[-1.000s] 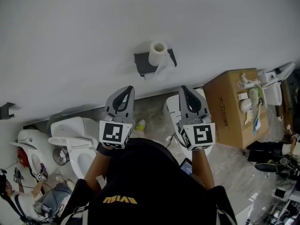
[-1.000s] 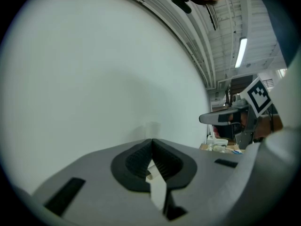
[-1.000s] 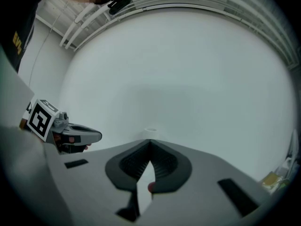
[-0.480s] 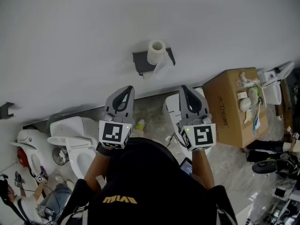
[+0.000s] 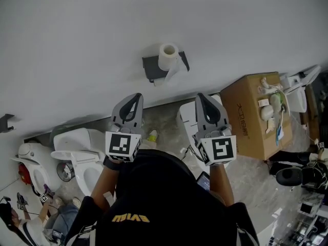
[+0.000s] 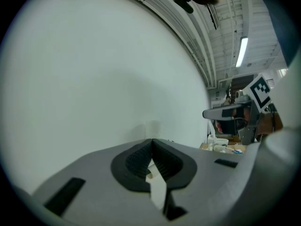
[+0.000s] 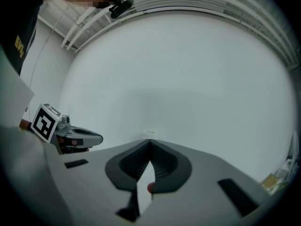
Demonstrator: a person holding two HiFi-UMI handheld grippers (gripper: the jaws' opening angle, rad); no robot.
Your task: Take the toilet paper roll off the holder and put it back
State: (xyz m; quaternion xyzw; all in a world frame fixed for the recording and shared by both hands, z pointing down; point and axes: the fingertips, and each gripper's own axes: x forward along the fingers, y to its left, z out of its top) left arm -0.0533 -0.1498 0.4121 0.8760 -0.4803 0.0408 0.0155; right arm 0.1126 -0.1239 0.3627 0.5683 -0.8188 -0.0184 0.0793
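A white toilet paper roll (image 5: 168, 56) sits on a dark grey holder (image 5: 152, 68) fixed to the white wall, with a loose sheet hanging down. Both grippers are held side by side below it, well short of the roll. My left gripper (image 5: 134, 97) is shut and holds nothing. My right gripper (image 5: 201, 97) is shut too, also with nothing in it. In the left gripper view the closed jaw tips (image 6: 151, 141) point at the wall, and the roll (image 6: 153, 128) shows faintly just beyond them. The right gripper view shows shut tips (image 7: 150, 142) and the roll (image 7: 149, 133) small ahead.
A cardboard box (image 5: 254, 115) with odds and ends on top stands at the right by the wall. White toilets stand on the floor at the left (image 5: 78, 148) and below the holder (image 5: 190, 120). More gear lies at the far right (image 5: 302, 173).
The roll and holder have drifted slightly up and left in the head view. Both grippers stay shut and almost still.
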